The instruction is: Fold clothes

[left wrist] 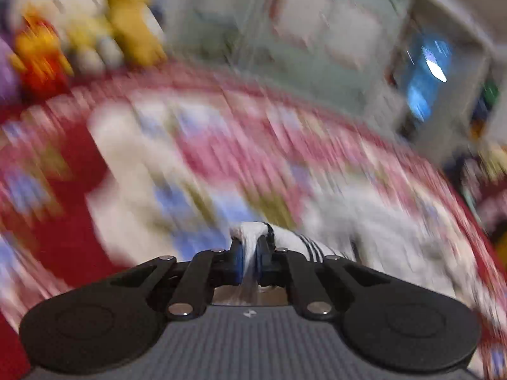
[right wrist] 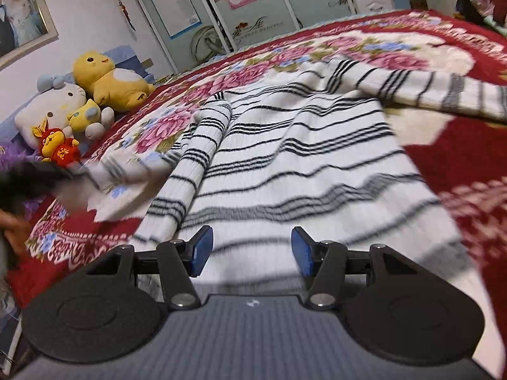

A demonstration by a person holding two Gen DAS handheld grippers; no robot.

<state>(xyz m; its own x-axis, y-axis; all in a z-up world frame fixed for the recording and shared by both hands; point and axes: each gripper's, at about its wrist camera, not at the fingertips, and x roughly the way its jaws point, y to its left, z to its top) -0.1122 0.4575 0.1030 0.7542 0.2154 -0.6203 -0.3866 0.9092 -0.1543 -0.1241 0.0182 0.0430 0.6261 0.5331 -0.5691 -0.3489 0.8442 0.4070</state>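
Here, left gripper (left wrist: 250, 259) pinching striped sweater (right wrist: 301, 164), right gripper (right wrist: 250, 250) wide open, plush toys (right wrist: 95, 95) beside.

Red floral bedspread (right wrist: 459, 158) carries striped sweater (right wrist: 301, 158) and plush toys (right wrist: 107, 82)

Right gripper (right wrist: 250, 250) fingers apart above striped sweater (right wrist: 304, 158) on bedspread (right wrist: 459, 145).

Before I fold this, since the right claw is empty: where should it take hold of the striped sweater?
Probably the near hem of the striped sweater, coming from the near side, low and along the bed. The body lies flat with its edge just ahead of the open right claw, while the left claw already pinches white fabric.
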